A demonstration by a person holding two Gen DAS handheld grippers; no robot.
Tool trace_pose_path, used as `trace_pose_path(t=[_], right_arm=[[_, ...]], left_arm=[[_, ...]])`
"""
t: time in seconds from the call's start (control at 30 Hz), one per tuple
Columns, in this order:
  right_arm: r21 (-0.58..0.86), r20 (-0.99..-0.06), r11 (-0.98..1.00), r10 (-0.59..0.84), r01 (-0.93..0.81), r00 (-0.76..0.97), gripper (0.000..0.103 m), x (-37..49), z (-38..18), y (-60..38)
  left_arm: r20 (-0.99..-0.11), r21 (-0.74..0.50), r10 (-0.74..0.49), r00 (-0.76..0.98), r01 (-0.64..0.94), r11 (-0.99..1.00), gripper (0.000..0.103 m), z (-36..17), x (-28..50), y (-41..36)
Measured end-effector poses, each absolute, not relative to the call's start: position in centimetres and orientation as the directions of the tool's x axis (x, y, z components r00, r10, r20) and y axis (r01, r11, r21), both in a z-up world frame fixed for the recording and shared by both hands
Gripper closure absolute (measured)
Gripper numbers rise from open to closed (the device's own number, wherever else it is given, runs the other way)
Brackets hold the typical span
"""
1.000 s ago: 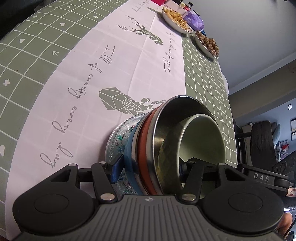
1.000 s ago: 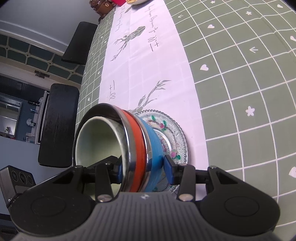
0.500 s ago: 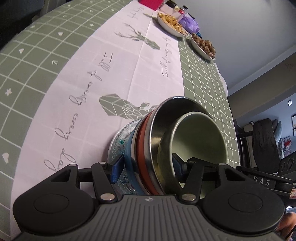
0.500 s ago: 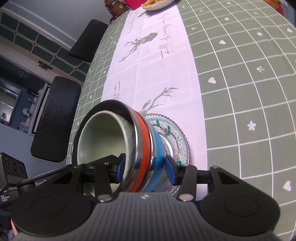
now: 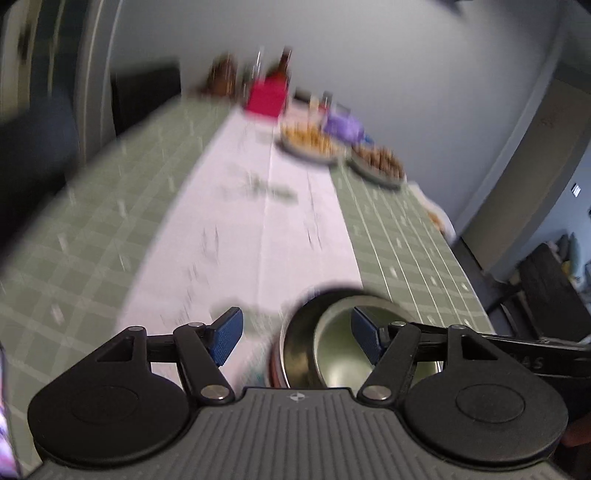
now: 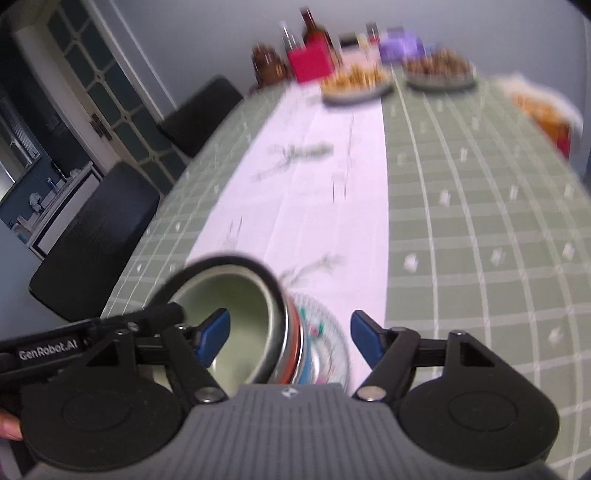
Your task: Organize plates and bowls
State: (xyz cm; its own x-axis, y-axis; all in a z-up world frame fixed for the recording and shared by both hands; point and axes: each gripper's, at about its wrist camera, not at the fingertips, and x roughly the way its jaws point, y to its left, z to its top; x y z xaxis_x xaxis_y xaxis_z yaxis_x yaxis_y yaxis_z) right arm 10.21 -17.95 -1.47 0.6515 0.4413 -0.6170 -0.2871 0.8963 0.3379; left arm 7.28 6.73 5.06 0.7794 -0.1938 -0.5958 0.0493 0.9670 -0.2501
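— Bowls [image 5: 332,347] nested in one stack: where do they sit against each hand-held gripper?

— Low and close. In the left wrist view the left hand-held gripper [image 5: 297,334] has its fingers spread, and the stack lies toward its right finger [image 5: 365,334], which shows in front of the pale green inner bowl [image 5: 340,354]. The left finger [image 5: 225,338] stands clear over the cloth. The jaws have just been opening, and neither pad presses on the stack.

— And the other side?

— The right hand-held gripper [image 6: 290,336] is likewise apart, its jaws just opened wider. The stack [image 6: 236,317] lies toward its left finger [image 6: 212,334], with the steel rim and an orange band [image 6: 293,343] between the fingers. Under the stack lies a patterned glass plate [image 6: 332,354] on the white runner [image 6: 314,192] of the green checked surface [image 6: 461,221].

— Anything else about?

— Far down the surface, blurred: two dishes of snacks [image 6: 356,83], a red box [image 6: 310,61], bottles [image 6: 314,29] and something purple [image 5: 341,125]. Two black chairs [image 6: 96,236] stand along the edge. Between the stack and those dishes only the runner shows.
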Motion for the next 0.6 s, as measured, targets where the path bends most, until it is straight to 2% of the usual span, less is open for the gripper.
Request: trace_pose_path(t=[0.07,0.17,0.3,0.33,0.37,0.5,0.6], right_arm=[[0.303,-0.560,0.901,0.433,-0.312,0.706,0.026,9.4,-0.2,-18.1],[0.237,-0.454,0.905,0.425,-0.354,0.783,0.017,7.7,1.9,-18.6],[0.173,-0.303,0.926,0.375,-0.336,0.876,0.012,4.6,3.5,-20.1],[0.164,-0.259,0.934,0.350,-0.316,0.900,0.005,3.9,3.7,-20.6],[0.158,-0.229,0.946,0.315,-0.284,0.921,0.005,3.1,3.7,-21.0],[0.072,-0.180,0.973,0.230,-0.220,0.956,0.005,0.2,3.2,-21.6],[0.061,-0.146,0.979,0.201,-0.194,0.969,0.005,-2.1,2.6,-22.0]], left_arm=[[-0.481,-0.130,-0.116,0.869,0.060,0.990,0.024,6.6,5.9,5.9],[-0.331,-0.033,-0.069,0.941,0.061,0.998,0.023,8.2,4.0,5.0],[-0.248,-0.063,-0.068,0.966,0.053,0.997,0.023,9.3,2.1,4.6],[-0.232,-0.054,-0.062,0.971,0.051,0.997,0.023,9.4,1.5,4.3],[-0.211,-0.034,-0.052,0.976,0.046,0.998,0.024,9.3,1.0,3.9],[-0.129,0.009,-0.017,0.992,0.018,1.000,0.024,8.9,-1.9,2.5],[-0.049,0.121,0.009,0.999,-0.003,0.993,0.024,8.4,-4.3,0.7]])
